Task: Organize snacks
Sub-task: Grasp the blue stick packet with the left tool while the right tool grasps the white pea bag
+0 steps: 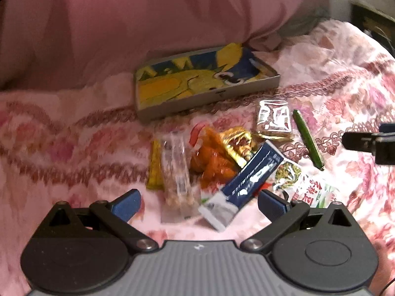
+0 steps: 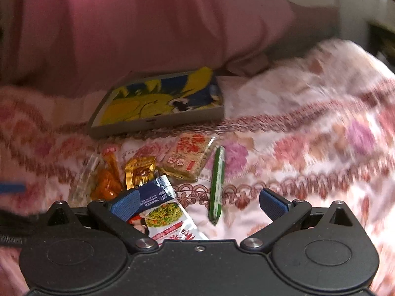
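Currently both the left hand-held gripper (image 1: 197, 203) and right hand-held gripper (image 2: 198, 203) hover open and empty over the snack packets (image 1: 222, 162) heaped on the bed (image 1: 74, 135), near the tin box (image 1: 202, 81). Overlapping slippery wrappers on soft bedding could make 1 pinch drag 2 packets, or slip.

Each camera sits just behind its own gripper and looks forward and down along the spread fingers at a floral blanket (image 1: 74, 133). The left view hangs close above the snack pile (image 1: 222, 162), which lies just ahead of its fingertips. The right view looks from further right, the pile ahead-left. Both share the yellow-and-blue tin (image 1: 202, 79) (image 2: 160, 101) beyond and the green stick (image 1: 307, 139) (image 2: 216, 182).
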Motion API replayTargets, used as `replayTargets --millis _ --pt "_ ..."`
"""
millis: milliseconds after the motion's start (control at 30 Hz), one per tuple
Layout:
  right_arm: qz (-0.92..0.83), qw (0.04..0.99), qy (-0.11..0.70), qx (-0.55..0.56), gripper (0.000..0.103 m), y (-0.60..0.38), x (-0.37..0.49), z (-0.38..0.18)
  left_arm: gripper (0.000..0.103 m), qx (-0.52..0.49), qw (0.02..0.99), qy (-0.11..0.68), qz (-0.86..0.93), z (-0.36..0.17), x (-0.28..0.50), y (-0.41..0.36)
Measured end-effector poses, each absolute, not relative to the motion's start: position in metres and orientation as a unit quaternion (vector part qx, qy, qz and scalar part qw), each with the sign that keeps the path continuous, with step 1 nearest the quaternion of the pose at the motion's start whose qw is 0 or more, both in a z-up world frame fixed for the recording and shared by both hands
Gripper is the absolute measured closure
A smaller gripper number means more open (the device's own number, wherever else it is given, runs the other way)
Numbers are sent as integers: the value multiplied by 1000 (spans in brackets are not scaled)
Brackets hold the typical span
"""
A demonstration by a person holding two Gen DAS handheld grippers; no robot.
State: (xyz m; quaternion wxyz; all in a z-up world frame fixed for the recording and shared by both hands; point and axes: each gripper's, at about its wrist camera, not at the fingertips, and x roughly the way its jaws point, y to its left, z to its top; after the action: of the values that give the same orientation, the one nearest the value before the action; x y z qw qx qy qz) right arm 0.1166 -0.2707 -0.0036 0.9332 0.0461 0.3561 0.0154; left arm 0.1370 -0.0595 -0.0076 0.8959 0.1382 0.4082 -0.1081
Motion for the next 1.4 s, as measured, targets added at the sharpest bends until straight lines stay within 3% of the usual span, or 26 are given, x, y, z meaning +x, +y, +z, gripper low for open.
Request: replayTargets --millis 367,933,1133,1267,1400 --pt "133 895 426 -8 0 -253 135 -44 0 170 888 368 -217 -27 176 -67" --pt "216 855 469 -58 1 -226 166 -87 1 208 802 405 -386 -80 197 -99" --pt "216 851 466 -106 1 -219 166 -96 9 196 799 403 -401 -88 209 -98" --pt "220 849 463 -130 1 -214 163 -99 26 184 793 405 -417 -86 213 -96" --pt "220 851 456 -137 1 -211 162 -99 26 205 791 388 -425 -87 206 -100"
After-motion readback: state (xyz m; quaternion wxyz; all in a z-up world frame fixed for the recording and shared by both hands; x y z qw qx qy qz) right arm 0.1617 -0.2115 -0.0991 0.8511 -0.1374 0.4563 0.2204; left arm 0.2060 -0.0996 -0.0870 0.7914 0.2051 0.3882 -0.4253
